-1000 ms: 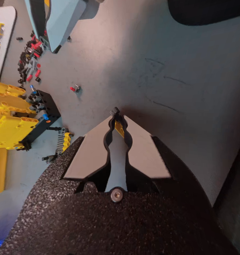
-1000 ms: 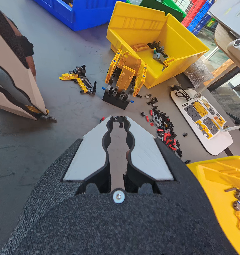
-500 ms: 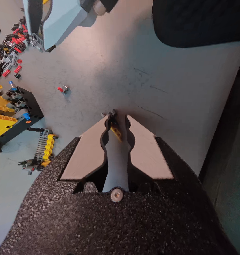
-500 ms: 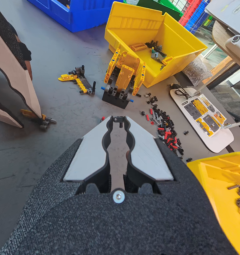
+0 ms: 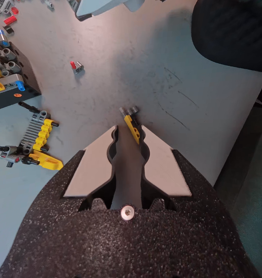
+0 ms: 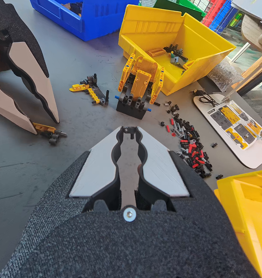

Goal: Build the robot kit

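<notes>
My left gripper [image 5: 129, 127] is open, its tips low over the grey table [image 5: 127, 60]. A small yellow beam with dark grey pins [image 5: 132, 129] lies on the table between the tips, against the right finger. It also shows in the right wrist view [image 6: 43, 127], at the tips of the left gripper [image 6: 45, 126]. My right gripper [image 6: 129, 128] is shut on a small black connector [image 6: 130, 130] and holds it above the table. The right gripper's tip shows at the top of the left wrist view [image 5: 83, 14].
A yellow-and-black model [image 6: 140, 90] stands ahead, with a grey-and-yellow sub-assembly [image 6: 92, 91] to its left. Loose red and black pins [image 6: 190, 144] lie to the right. A yellow bin [image 6: 150, 25], a blue bin [image 6: 85, 19], a second yellow bin [image 6: 247, 210] and a white board with a sheet [image 6: 235, 120] ring the area. The table edge [image 5: 238, 135] runs on the right. The gap from one gripper's tips to the other's is roughly 12 centimetres.
My left gripper has opened and let go of the yellow beam, which now lies on the table. The right gripper still holds the black connector, barely moved.
</notes>
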A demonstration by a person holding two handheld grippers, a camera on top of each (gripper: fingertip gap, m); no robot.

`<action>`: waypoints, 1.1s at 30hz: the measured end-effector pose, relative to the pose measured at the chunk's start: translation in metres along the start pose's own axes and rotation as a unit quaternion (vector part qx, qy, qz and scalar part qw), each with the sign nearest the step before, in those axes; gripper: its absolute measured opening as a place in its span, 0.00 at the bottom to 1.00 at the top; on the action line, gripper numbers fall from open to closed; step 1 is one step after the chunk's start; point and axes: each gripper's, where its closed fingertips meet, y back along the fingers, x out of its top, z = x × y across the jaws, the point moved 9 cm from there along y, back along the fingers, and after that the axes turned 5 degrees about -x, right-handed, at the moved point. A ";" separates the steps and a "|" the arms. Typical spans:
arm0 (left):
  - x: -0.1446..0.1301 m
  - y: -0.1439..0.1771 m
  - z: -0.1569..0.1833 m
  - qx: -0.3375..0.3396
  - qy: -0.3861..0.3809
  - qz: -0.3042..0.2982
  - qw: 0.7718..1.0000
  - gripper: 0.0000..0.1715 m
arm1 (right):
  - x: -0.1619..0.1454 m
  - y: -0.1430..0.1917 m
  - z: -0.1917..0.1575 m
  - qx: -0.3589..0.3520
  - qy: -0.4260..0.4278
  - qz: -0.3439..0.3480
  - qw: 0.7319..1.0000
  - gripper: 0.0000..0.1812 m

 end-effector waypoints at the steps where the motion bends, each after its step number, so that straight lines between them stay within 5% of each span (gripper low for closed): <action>1: 0.001 -0.001 -0.001 0.007 -0.009 -0.002 1.000 0.14 | -0.001 -0.001 0.000 0.000 -0.002 -0.001 1.000 0.08; 8: 0.001 -0.002 -0.005 0.018 -0.048 -0.001 0.999 0.05 | -0.004 -0.003 0.002 0.002 -0.012 -0.004 1.000 0.08; 23: 0.008 -0.007 -0.010 -0.011 -0.020 0.015 1.000 0.10 | -0.006 -0.004 0.001 0.006 -0.013 -0.004 1.000 0.08; 29: 0.015 -0.010 -0.011 -0.008 -0.108 -0.016 0.994 0.08 | 0.006 0.006 -0.006 0.096 -0.053 0.069 0.992 0.08; 33: 0.024 -0.005 -0.030 -0.100 -0.077 0.037 0.991 0.08 | 0.013 0.018 -0.003 0.143 -0.087 0.118 0.979 0.08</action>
